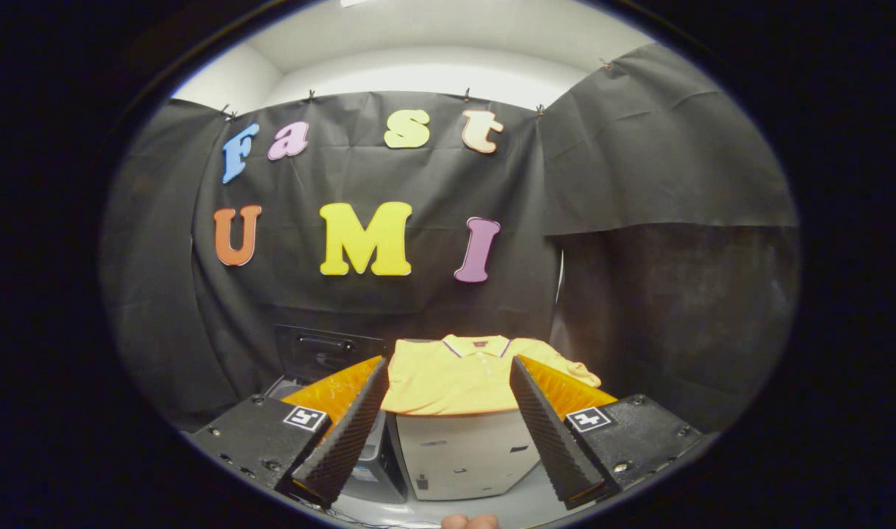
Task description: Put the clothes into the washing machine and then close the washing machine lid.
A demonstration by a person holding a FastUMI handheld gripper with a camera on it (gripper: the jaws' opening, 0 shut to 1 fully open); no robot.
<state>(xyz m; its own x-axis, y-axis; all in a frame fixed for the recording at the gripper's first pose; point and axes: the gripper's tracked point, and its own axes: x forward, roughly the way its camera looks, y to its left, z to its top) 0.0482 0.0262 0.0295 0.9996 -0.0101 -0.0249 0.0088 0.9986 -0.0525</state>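
The gripper (448,367) jaws stand apart, holding nothing; beyond them a yellow polo shirt (455,375) lies on a white box (462,455), no readable label.

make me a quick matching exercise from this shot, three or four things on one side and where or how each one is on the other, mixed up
Things:
1. yellow shirt
2. white box
3. washing machine lid
4. gripper

Places or states:
a. open, fingers spread wide with nothing between them
b. lying flat, collar toward the booth wall, ahead of the fingers
c. raised, dark, beyond the left finger
d. directly under the shirt, carrying it

Pairs: 1-b, 2-d, 3-c, 4-a
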